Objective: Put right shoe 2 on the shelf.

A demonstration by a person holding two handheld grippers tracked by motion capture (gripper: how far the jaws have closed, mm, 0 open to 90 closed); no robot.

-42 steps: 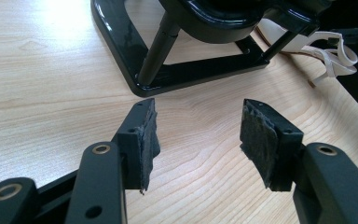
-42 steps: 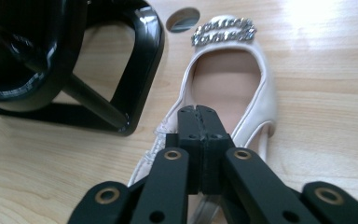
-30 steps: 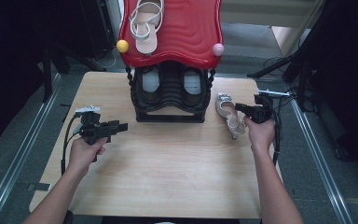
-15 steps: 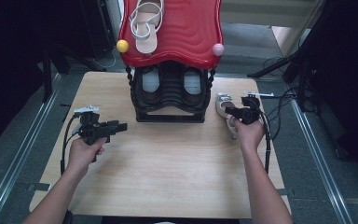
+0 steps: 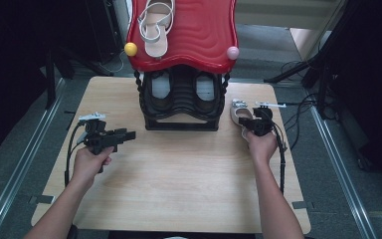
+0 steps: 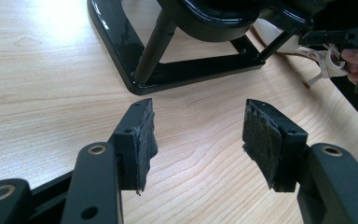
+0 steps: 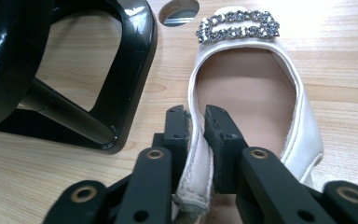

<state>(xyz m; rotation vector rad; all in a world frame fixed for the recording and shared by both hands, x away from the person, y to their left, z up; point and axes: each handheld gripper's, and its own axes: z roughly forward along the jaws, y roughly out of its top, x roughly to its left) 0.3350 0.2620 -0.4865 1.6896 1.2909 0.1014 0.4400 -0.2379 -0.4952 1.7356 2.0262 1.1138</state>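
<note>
A cream open-toe shoe (image 7: 251,88) with a jewelled buckle lies on the wooden table (image 5: 179,174), just right of the black shoe rack (image 5: 181,94). My right gripper (image 7: 196,116) is shut on the shoe's left side wall. Its jaws have just been closing with that wall between the pads. From above, the right gripper (image 5: 252,124) sits at the near end of the shoe (image 5: 238,115). A matching cream shoe (image 5: 154,30) rests on the rack's red top (image 5: 199,35). My left gripper (image 5: 128,134) hovers open over the table's left half, its jaws (image 6: 198,135) holding nothing.
The rack's black base (image 6: 135,70) curves across the table ahead of the left gripper. A yellow ball (image 5: 131,49) and a pink ball (image 5: 233,52) sit at the red top's front corners. Cables trail off the table's right edge.
My right gripper has come down and to the left onto the near end of the shoe on the table. The left hand has stayed where it was.
</note>
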